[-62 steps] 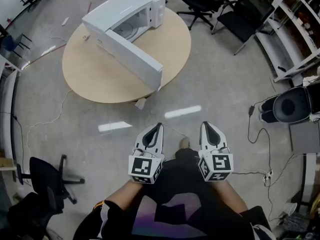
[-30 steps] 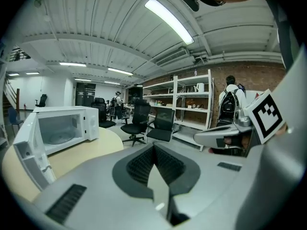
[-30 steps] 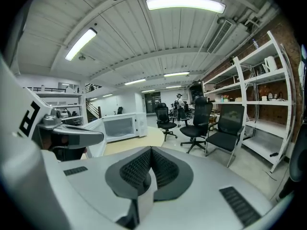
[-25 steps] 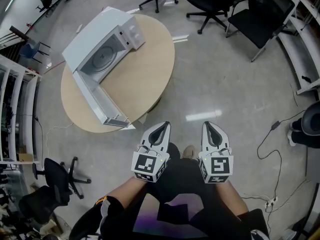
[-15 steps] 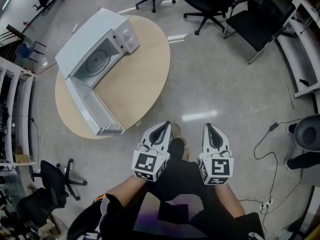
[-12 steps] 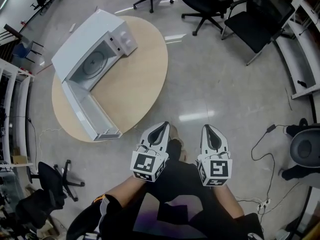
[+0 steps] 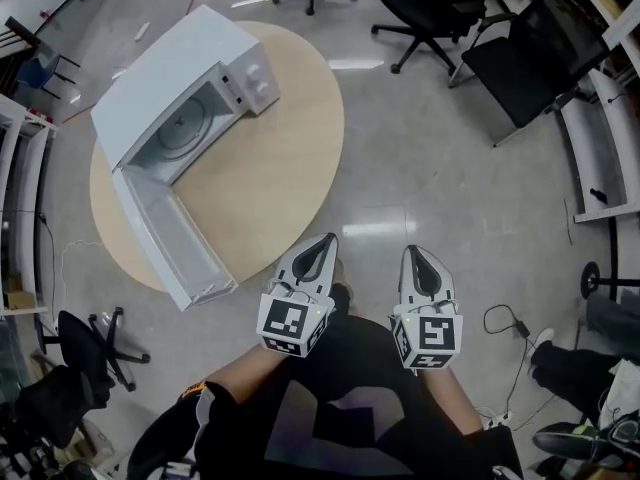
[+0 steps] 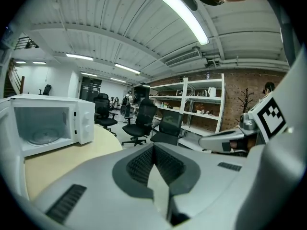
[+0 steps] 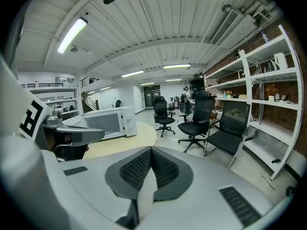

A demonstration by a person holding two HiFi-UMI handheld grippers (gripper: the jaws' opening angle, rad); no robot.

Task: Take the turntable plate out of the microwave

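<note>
The plate [image 7: 180,133] sits at ten o'clock, nearer the left hand-held gripper [image 7: 324,243]. That one and the right hand-held gripper [image 7: 414,256] are pressed together, empty.

The round wooden table [image 7: 275,158] stands on the grey floor [image 7: 430,168]. A white microwave [image 7: 155,68] sits on the tabletop toward 10 o'clock. Its door [image 7: 165,233] is swung open toward 7 o'clock and reaches the table edge. Office chairs [image 7: 430,8] stand on the floor at 1 o'clock.

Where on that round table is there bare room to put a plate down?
The table is bare on its right half, bordered by the microwave, its open door and the rim. The left side is crowded.
</note>
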